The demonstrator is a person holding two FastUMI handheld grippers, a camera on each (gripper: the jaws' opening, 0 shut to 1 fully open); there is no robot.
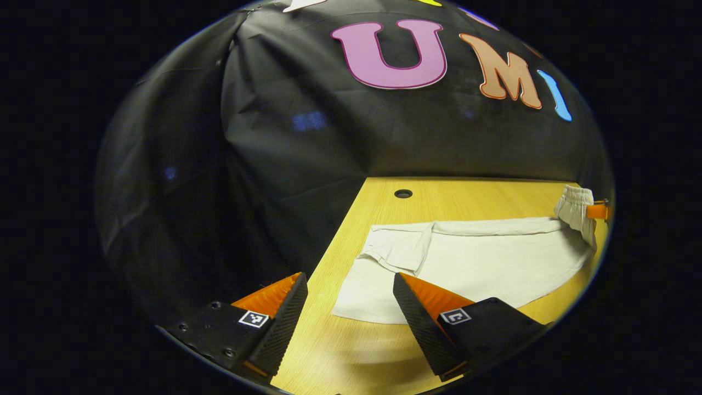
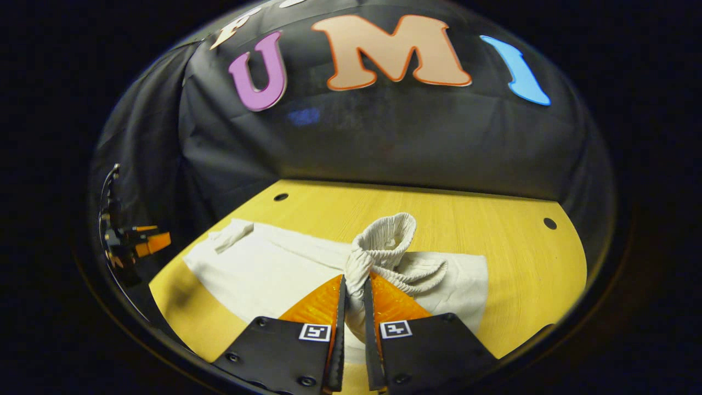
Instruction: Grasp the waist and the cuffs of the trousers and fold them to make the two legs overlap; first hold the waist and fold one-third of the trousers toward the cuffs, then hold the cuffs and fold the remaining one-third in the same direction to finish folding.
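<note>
Trousers of cream-white cloth (image 1: 471, 263) are spread flat on the yellow wooden counter (image 2: 493, 219), their gathered waist (image 2: 384, 241) pinched and lifted by the right tongs (image 2: 352, 291). The left tongs (image 1: 350, 285) are held spread near the cuffs (image 1: 392, 249). A shallow pinch could let the waistband slip during folding.

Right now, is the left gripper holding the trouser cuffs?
No: the left gripper is open, hovering above the cuffs, its fingers apart with nothing between them.

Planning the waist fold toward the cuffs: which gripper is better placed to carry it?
Right. The right gripper is already shut on the trousers' waist, lifted off the table; the left gripper hangs open near the cuffs.
</note>
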